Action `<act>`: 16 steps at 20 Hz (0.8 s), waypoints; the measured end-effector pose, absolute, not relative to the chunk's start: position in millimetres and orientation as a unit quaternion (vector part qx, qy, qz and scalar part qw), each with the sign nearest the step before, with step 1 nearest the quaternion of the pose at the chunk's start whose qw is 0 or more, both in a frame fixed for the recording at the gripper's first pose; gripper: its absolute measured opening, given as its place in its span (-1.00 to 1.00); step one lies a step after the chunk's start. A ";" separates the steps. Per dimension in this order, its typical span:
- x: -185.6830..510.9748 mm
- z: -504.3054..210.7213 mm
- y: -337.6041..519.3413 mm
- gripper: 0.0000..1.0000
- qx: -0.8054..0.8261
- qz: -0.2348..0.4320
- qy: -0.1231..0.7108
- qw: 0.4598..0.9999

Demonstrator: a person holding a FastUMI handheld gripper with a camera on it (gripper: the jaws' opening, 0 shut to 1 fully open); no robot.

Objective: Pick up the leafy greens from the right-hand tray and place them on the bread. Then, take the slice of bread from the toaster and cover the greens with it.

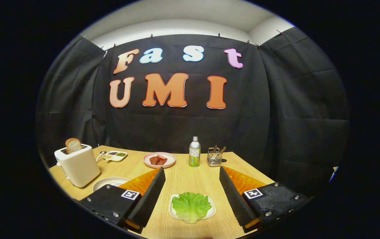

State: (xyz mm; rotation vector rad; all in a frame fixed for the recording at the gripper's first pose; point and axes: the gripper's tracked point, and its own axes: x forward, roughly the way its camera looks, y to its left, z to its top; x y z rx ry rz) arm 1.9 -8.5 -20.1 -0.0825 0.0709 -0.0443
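Note:
A green lettuce leaf (191,206) lies on a small white tray (211,212) on the wooden table, between my two fingers and low down near their bases. My gripper (192,173) is open wide above the table, with nothing held. A cream toaster (78,164) stands off to the left beyond the left finger, with a slice of bread (73,145) sticking up out of its slot. A white plate (107,183) lies just in front of the toaster, partly hidden behind my left finger; what is on it I cannot tell.
Beyond the fingers stand a pink plate of red meat pieces (159,160), a small bottle (194,152) and a wire holder with utensils (214,157). A white dish of condiments (114,155) sits next to the toaster. The table's right edge (256,169) runs close behind the right finger.

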 end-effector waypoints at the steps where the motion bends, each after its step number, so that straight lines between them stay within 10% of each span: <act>1: 2.6 -20.0 -6.8 0.96 -0.040 -0.019 0.035 0.998; 16: 47.4 -126.0 -6.8 0.97 -0.085 -0.015 0.165 0.983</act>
